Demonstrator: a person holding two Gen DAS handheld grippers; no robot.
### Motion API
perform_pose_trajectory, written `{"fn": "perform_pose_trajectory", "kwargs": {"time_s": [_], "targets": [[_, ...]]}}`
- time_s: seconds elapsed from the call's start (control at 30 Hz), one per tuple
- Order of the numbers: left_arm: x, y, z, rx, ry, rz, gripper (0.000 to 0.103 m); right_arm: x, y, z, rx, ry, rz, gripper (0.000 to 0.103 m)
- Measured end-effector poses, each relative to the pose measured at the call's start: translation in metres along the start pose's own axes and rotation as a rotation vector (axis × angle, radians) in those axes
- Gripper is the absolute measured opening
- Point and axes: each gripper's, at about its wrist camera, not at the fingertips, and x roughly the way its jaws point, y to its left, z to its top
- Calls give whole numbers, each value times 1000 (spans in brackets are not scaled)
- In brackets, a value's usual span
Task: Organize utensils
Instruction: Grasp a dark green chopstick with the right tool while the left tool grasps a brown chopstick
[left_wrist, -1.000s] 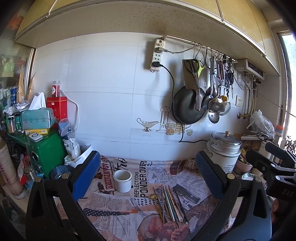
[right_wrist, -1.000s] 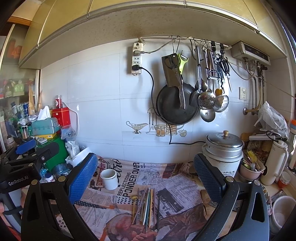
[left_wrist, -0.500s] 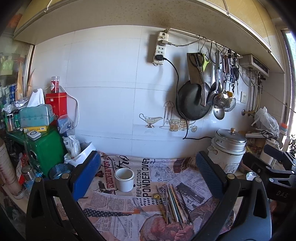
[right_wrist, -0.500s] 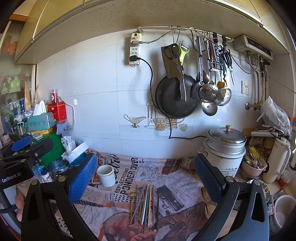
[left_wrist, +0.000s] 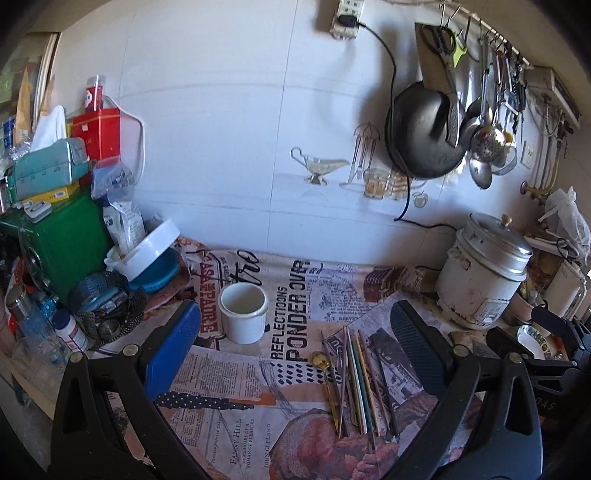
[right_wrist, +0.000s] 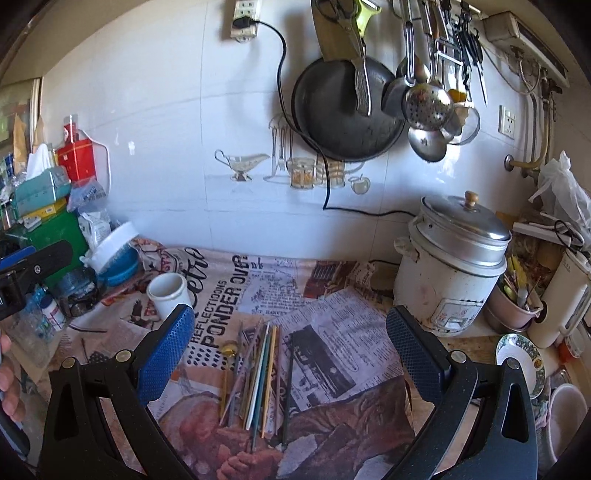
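Observation:
A loose bundle of chopsticks (left_wrist: 360, 380) (right_wrist: 258, 376) and a small gold spoon (left_wrist: 320, 362) (right_wrist: 229, 349) lie on the newspaper-covered counter (left_wrist: 236, 424). An empty white cup (left_wrist: 243, 312) (right_wrist: 170, 293) stands upright to their left. My left gripper (left_wrist: 291, 350) is open above the counter, between the cup and the bundle, holding nothing. Wide open too, my right gripper (right_wrist: 290, 350) hovers over the bundle with nothing between its fingers. The left gripper's body shows at the left edge of the right wrist view.
A white rice cooker (left_wrist: 484, 273) (right_wrist: 450, 266) stands at the right, with a plate (right_wrist: 521, 363) and a pot of utensils (right_wrist: 517, 299) beyond. Green box (left_wrist: 55, 236), bowls and jars crowd the left. A pan (right_wrist: 347, 110) and ladles hang on the wall.
Both grippers have tilted down and moved closer to the counter; the cup and chopsticks now appear larger and higher in each view. Both stay open.

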Motion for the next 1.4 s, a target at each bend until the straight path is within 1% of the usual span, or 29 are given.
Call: {"fn": "perform_pose_trajectory", "kwargs": {"time_s": [0.13,0.27,0.33,0.4,0.5,0.53,0.57,0.6,0.63,0.67,0.7,0.73,0.77,0.8,0.83,0.87,0.97,1.07,1.1,1.17,1.2,1.27,1.33,1.4], "targets": [[56,-1,-16,-17,126,11,103,48,-7,-13,-19,119,-12,103],[104,-8,-38,10,231,66,103,93,-14,-29,-54,227,-12,101],[127,-13,-49,17,278,77,103,116,-16,-38,-73,276,0,101],[147,-16,-61,10,325,77,103,137,-17,-46,-81,328,24,99],[177,-22,-78,-4,407,81,103,165,-23,-55,-63,414,89,90],[186,-24,-83,0,435,84,102,173,-25,-58,-51,440,113,85],[195,-28,-88,9,462,85,99,181,-26,-61,-42,461,135,81],[204,-32,-92,21,488,85,96,188,-28,-65,-36,481,154,79],[212,-35,-96,34,513,77,90,195,-29,-68,-30,503,170,75],[221,-40,-100,44,535,62,85,202,-31,-71,-24,528,185,69],[228,-43,-103,51,559,50,83,209,-31,-74,-15,551,203,66],[234,-47,-106,54,579,39,77,214,-32,-77,-4,572,221,62],[240,-50,-107,57,594,21,72,218,-34,-79,7,589,234,58],[245,-53,-109,57,604,4,71,222,-35,-81,15,605,246,56],[250,-55,-109,58,615,-10,67,226,-36,-83,23,619,259,52],[254,-57,-109,61,624,-26,61,230,-37,-85,30,630,268,48],[267,-65,-108,84,654,-67,50,237,-40,-88,57,661,292,41],[280,-73,-108,107,679,-105,38,241,-41,-89,82,678,308,35],[282,-74,-108,117,685,-119,36,242,-41,-89,87,680,309,34],[286,-78,-109,132,697,-147,28,244,-39,-89,95,685,302,30],[289,-79,-109,136,702,-161,26,246,-38,-88,101,688,306,29],[293,-79,-109,141,714,-191,21,247,-35,-89,105,695,301,24],[298,-80,-110,146,725,-212,16,251,-30,-90,108,703,295,22],[302,-80,-110,147,735,-227,15,252,-27,-89,109,705,285,21]]}}
